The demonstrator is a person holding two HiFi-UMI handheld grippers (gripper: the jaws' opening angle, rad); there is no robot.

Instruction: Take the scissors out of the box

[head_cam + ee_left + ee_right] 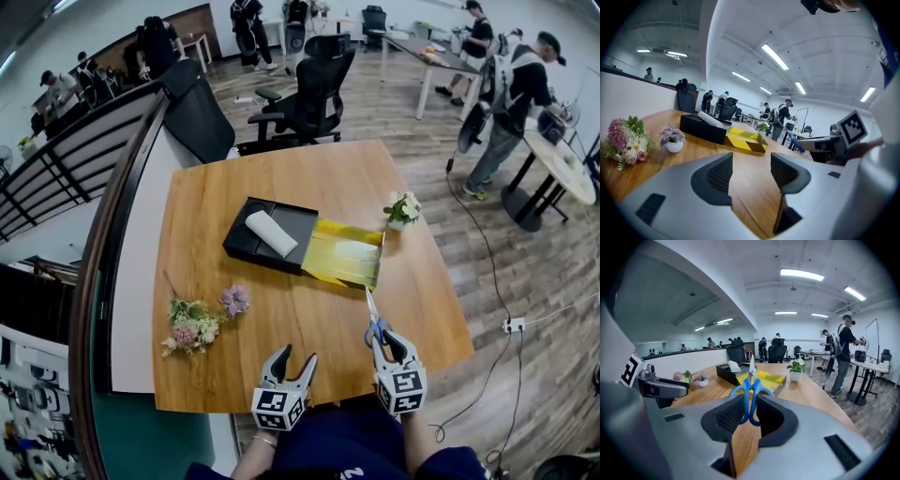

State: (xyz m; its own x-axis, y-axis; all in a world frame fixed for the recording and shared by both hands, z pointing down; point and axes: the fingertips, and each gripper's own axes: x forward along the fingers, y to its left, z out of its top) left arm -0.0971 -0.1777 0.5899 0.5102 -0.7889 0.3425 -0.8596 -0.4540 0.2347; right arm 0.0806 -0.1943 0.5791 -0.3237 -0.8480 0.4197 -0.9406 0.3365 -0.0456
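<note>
Blue-handled scissors (375, 323) (751, 390) are clamped by their handles in my right gripper (386, 345) (749, 416), blades pointing away toward the box. The scissors hang near the table's front right, outside the box. The black box (272, 236) (729, 371) lies open mid-table with a white roll (270, 232) inside, and its yellow-striped lid (345, 253) (743, 139) lies beside it. At the front edge my left gripper (292, 364) (751, 174) stands open, nothing between its jaws, well short of the box (704, 128).
A flower bunch (192, 326) (624, 140) and a small pink potted plant (234, 300) (672, 138) sit at the left of the wooden table (281, 356). A small white-flowered pot (403, 210) (796, 369) stands right of the lid. Office chairs and people are beyond the table.
</note>
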